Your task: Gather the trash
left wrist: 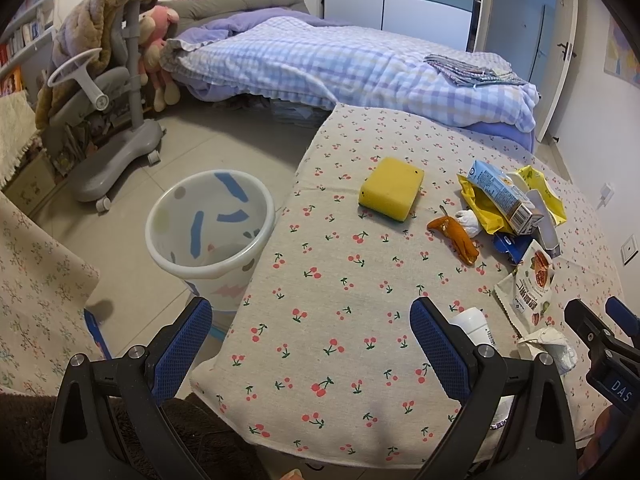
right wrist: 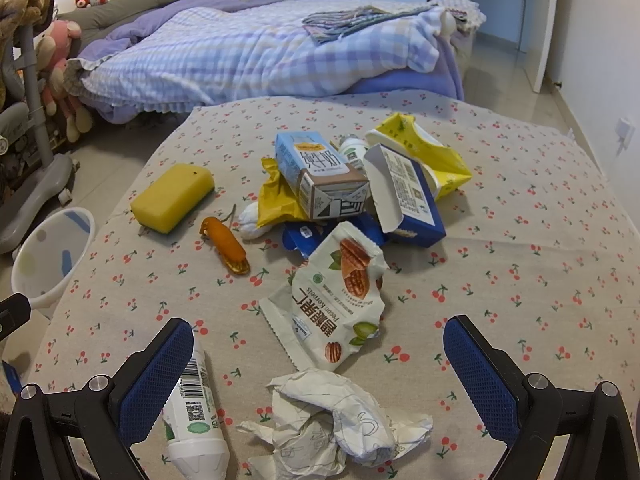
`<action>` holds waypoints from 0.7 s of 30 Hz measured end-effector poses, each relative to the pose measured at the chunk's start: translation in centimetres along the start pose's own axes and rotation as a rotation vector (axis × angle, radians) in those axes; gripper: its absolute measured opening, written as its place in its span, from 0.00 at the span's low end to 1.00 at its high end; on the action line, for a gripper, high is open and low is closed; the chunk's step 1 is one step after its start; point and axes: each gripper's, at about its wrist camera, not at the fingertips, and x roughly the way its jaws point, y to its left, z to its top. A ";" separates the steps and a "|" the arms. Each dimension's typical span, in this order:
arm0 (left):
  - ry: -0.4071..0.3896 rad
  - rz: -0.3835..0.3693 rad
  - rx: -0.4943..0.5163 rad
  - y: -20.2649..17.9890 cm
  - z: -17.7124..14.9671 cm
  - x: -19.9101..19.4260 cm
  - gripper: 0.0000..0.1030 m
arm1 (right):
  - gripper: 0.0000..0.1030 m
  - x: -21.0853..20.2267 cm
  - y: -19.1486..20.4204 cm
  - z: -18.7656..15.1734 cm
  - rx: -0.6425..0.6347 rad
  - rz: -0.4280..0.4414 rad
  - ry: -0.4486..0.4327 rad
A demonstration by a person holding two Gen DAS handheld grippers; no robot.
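Crumpled paper [right wrist: 336,420] on table [right wrist: 520,208], between right gripper [right wrist: 316,380] jaws, wide, empty. Left gripper [left wrist: 312,344] likewise wide. Best closed low, then carried to bin [left wrist: 210,224].

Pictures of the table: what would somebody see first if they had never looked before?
Probably the heap of trash in the middle of the cherry-print tablecloth: a blue milk carton on top of yellow wrappers, with a pecan bag in front. Next, the bright yellow sponge lying alone to the left, and the white bin on the floor beside the table.
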 end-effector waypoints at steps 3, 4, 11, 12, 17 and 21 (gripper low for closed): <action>-0.002 0.001 0.002 0.0 0.0 0.0 0.98 | 1.00 0.0 0.1 0.0 -0.001 -0.002 -0.001; -0.002 0.001 0.003 0.0 0.0 0.0 0.98 | 1.00 0.0 0.1 0.0 0.001 -0.001 0.001; -0.002 -0.001 0.000 0.0 0.0 0.0 0.98 | 1.00 0.0 0.0 0.0 0.000 0.001 0.000; -0.002 -0.001 0.001 0.0 0.0 0.0 0.98 | 1.00 0.0 0.1 0.0 -0.001 0.001 0.001; -0.001 0.000 0.001 -0.1 0.0 0.1 0.98 | 1.00 0.1 0.4 -0.1 -0.006 0.002 0.003; -0.001 -0.002 0.001 -0.1 0.0 0.1 0.98 | 1.00 0.0 0.4 -0.1 -0.004 0.003 0.003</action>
